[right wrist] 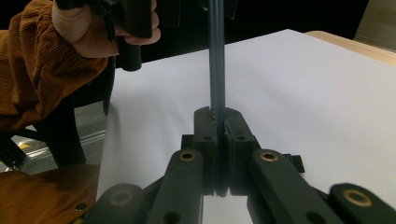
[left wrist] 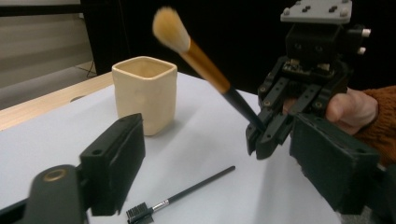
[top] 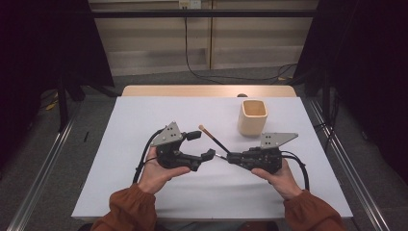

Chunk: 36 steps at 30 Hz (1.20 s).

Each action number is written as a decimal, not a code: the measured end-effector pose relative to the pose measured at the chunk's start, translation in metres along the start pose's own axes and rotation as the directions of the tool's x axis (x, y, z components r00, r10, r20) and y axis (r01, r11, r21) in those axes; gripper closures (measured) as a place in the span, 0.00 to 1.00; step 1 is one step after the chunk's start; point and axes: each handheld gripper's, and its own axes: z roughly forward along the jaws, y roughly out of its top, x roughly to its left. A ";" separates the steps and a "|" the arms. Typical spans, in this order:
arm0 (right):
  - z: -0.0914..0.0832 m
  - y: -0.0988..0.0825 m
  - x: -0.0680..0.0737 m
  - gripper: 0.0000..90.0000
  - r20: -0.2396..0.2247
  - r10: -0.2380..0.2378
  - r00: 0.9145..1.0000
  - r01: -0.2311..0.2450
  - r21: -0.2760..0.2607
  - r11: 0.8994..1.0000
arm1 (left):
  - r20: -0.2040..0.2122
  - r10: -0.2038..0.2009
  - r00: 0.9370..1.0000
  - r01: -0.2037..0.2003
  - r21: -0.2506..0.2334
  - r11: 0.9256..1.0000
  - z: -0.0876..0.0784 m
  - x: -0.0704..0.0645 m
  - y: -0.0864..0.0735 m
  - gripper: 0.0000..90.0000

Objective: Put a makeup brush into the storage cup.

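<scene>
My right gripper (top: 229, 156) is shut on the dark handle of a makeup brush (top: 213, 138). The brush slants up and away to its tan bristle head (left wrist: 169, 28). The right gripper view shows the handle (right wrist: 216, 56) clamped upright between the pads. My left gripper (top: 201, 144) is open, its jaws pointing at the brush from the left. In its own view the left gripper (left wrist: 215, 135) frames the handle ahead without touching it, and the right gripper (left wrist: 262, 140) faces it. A cream square cup (top: 252, 117) stands upright behind the right gripper.
A small black brow brush (left wrist: 180, 196) lies flat on the white table (top: 144, 120) under the grippers; its comb end (right wrist: 294, 162) shows beside the right jaw. Dark curtains and metal rails flank the table. A wooden strip runs along the far edge.
</scene>
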 end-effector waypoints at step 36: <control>0.005 -0.004 0.000 0.95 -0.001 0.001 1.000 -0.001 0.012 1.000 | 0.037 -0.115 0.993 0.117 -0.051 0.992 0.005 0.009 0.008 0.77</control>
